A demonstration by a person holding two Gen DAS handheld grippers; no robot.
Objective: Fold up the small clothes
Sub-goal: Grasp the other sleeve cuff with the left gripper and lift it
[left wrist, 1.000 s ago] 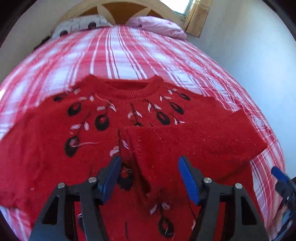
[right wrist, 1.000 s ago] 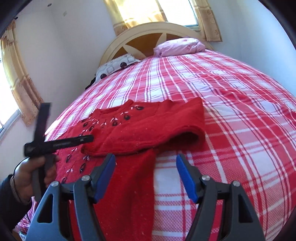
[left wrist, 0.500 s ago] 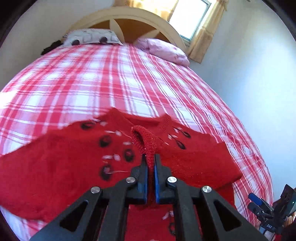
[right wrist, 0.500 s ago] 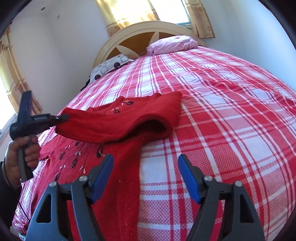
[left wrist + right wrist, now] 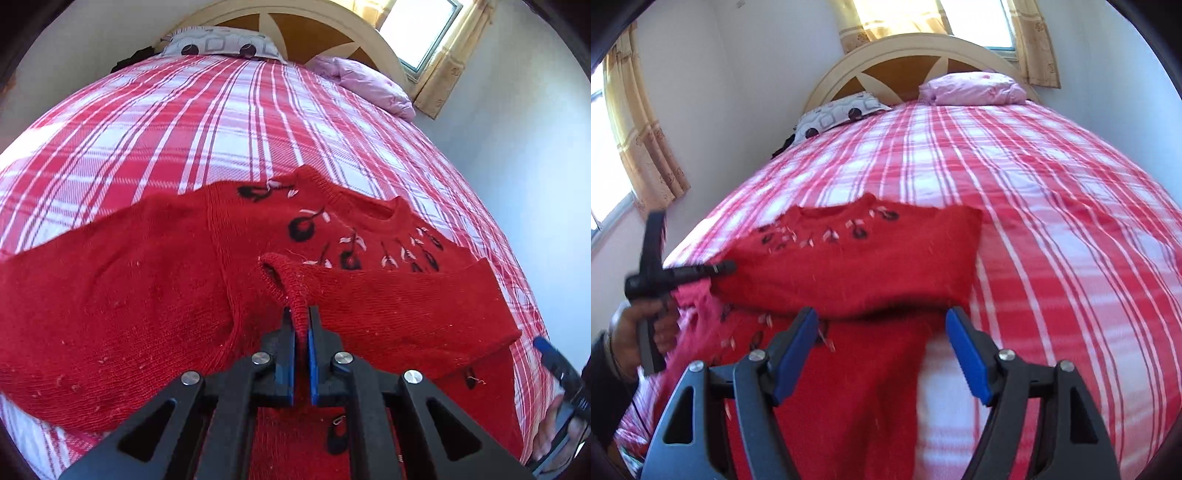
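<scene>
Folding the right sleeve [image 5: 388, 306] across the chest of the red sweater [image 5: 122, 295] is the step in hand. The sweater lies face up on the plaid bed [image 5: 221, 122]. The left gripper [image 5: 302, 328] has its 2 fingers pinched tight on the sleeve's cuff (lifted clear of the body). The right gripper [image 5: 882, 343] hovers wide open, holding nothing. Next, I judge, lay the cuff flat and let go.

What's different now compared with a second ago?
The left gripper, open a second ago, shut on the cuff of the sweater's sleeve and lifted it, drawing it across the red sweater. The right gripper stayed open and empty; the sweater stayed on the plaid bed.
</scene>
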